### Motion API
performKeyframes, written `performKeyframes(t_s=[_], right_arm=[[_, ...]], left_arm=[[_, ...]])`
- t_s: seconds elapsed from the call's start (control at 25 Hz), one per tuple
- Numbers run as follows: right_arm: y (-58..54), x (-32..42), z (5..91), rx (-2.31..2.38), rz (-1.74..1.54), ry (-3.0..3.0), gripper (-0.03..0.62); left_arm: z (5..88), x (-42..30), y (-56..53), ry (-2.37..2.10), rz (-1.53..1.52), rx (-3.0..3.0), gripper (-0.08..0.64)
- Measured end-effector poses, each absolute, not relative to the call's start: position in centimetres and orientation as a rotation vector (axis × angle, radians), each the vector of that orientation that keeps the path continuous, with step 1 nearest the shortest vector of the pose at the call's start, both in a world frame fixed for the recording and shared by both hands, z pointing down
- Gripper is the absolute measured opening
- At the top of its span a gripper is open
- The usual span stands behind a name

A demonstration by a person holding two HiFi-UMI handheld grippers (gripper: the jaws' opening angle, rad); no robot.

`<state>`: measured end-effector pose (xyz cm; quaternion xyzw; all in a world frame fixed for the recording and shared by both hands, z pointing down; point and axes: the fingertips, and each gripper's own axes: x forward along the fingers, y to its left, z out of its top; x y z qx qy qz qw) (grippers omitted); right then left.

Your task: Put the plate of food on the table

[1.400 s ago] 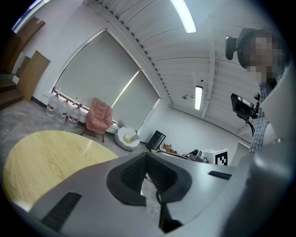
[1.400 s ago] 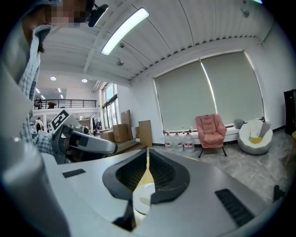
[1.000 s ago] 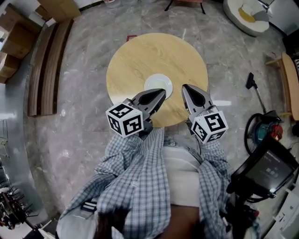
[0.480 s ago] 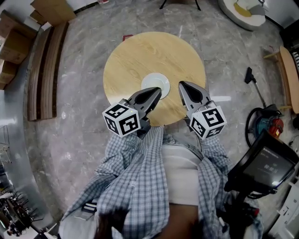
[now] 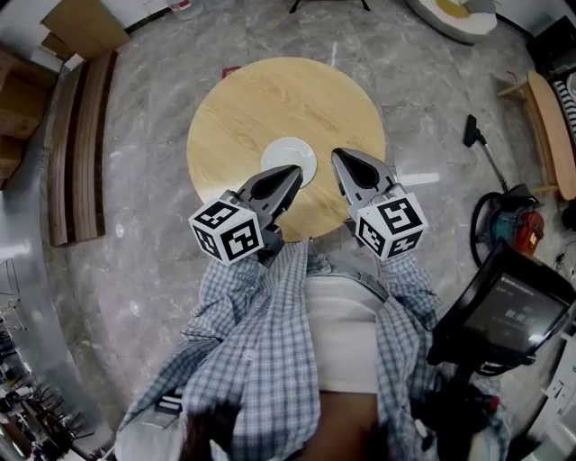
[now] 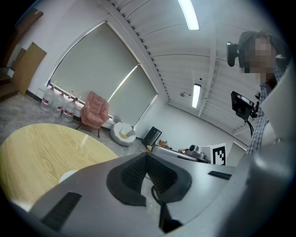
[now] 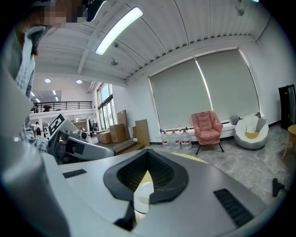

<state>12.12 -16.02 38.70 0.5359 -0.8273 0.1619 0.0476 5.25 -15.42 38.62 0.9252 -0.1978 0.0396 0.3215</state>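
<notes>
At the upper left of the head view, cardboard boxes [image 5: 85, 22] and a stack of wooden planks [image 5: 76, 153] lie on the grey stone floor. To their right, in the upper middle, stands the round wooden table [image 5: 261, 108]. A white plate [image 5: 290, 160] sits near the table's centre. Whether anything lies on it cannot be told.

The left gripper [image 5: 292, 171] points up-frame over the table's near edge, and its tip overlaps the plate's lower rim in this view. Whether it touches the plate is not clear. In the left gripper view its jaws [image 6: 147, 157] are pressed together at the tip with nothing between them. The table [image 6: 41, 148] and a bit of the plate [image 6: 69, 175] lie to the left of them, with a pink armchair [image 6: 95, 111] further back.

The right gripper [image 5: 337, 155] sits just right of the plate, apart from it. Its jaws [image 7: 148, 152] are likewise closed at the tip and grip nothing, and the plate [image 7: 144, 194] shows through the gap lower down. The pink armchair [image 7: 206, 126] stands in the right half of that view.

The person's checked sleeves [image 5: 261, 342] fill the lower middle of the head view. Further right are a vacuum cleaner [image 5: 508, 225], a wooden bench [image 5: 544, 131] at the right edge, and a dark monitor [image 5: 504, 315] at the lower right.
</notes>
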Motion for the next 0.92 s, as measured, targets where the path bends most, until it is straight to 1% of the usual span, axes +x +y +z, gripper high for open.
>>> performKeyframes(t_s=[0.92], right_arm=[[-16.1, 11.0, 39.3, 1.556, 0.555, -2.562, 0.008]], left_arm=[[38.9, 6.2, -15.4, -0.459, 0.086, 2.385, 0.006]])
